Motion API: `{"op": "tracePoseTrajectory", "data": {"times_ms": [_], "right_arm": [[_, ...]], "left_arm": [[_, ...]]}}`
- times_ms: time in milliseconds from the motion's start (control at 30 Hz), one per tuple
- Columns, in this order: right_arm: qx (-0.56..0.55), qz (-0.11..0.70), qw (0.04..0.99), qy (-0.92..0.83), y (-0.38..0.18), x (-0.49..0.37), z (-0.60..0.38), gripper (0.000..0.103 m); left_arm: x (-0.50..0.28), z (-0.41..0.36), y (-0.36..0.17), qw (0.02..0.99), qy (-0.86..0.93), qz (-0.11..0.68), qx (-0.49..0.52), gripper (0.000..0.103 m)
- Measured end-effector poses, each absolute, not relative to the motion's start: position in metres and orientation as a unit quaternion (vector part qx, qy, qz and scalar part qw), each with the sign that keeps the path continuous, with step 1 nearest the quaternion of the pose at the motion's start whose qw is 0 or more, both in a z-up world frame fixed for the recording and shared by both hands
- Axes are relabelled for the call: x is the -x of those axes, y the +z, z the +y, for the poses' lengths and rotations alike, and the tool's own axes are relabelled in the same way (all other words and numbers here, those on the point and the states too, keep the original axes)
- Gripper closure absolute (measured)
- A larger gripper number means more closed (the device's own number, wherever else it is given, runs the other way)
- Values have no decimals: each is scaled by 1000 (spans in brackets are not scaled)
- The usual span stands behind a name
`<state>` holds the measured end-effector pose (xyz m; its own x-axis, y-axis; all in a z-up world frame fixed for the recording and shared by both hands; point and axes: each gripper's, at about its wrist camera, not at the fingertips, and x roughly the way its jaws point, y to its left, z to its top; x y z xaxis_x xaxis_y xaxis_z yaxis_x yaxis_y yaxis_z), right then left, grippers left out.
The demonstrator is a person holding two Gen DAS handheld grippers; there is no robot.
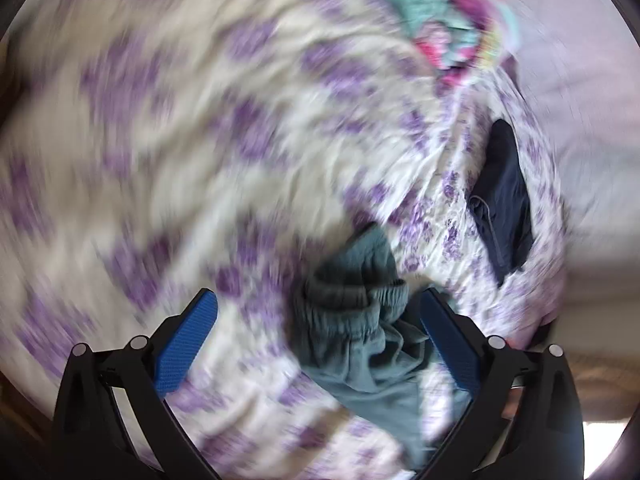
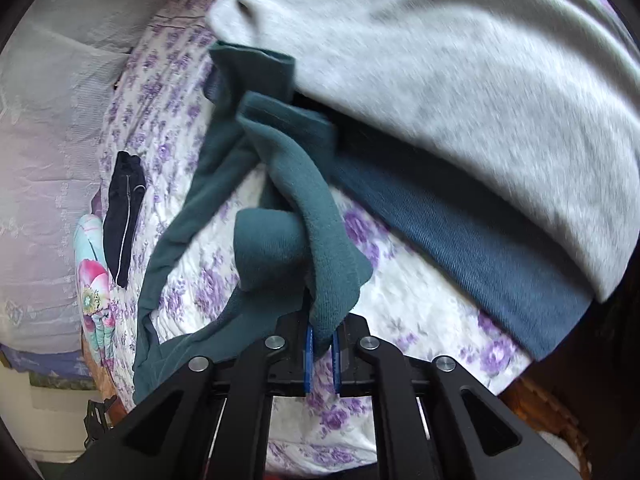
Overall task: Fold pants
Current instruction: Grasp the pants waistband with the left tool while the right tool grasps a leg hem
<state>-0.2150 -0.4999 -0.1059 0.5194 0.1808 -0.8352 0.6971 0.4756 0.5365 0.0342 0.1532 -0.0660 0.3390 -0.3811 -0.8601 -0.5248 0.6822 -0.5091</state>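
The right claw (image 2: 322,350) pinches a fold of the teal knit pants (image 2: 296,216), lifting them off the purple-flowered quilted bed (image 2: 420,300) to straighten them; the left claw (image 1: 320,344) gapes, empty, above their elastic waistband (image 1: 352,300).

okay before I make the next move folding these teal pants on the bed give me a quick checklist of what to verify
1. Right claw gripping teal pants: ok, fabric pinched between its pads.
2. Left claw free to grab: ok, open, nothing pinched.
3. Waistband within left claw's reach: ok, lies between its fingers.
4. Pants untangled: not ok, legs twisted and bunched.
5. Pants clear of dark garment: ok, apart.
6. Floral bedspread flat for folding: cannot tell.
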Motion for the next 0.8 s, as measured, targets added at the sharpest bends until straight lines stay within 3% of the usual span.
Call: {"op": "tracePoseTrajectory", "data": {"times_ms": [67,133,233,300,333,367,800], "right_arm": [[-490,462,716,-185,-108,219,-500,84],[-492,447,720,-200,-102,223,-502,64],[-483,426,734,-214,-86,227,-510,64],[-477,413,744,-220,-75,229,-516,64],[-474,410,747,-221,-70,228,-519,63],[-473,408,749,-222,-67,228,-520,63],[-488,406,747,-198,-62,212,-509,60]], "left_arm": [[-48,141,-46,751,20,570,332,5],[-59,122,-30,778,-19,564,277,5],[-83,88,-24,797,-94,563,200,5],[-94,81,-36,783,-114,580,194,19],[-101,78,-43,770,-127,591,203,42],[-109,76,-53,747,-152,608,221,52],[-124,46,-99,699,-200,673,134,56]]}}
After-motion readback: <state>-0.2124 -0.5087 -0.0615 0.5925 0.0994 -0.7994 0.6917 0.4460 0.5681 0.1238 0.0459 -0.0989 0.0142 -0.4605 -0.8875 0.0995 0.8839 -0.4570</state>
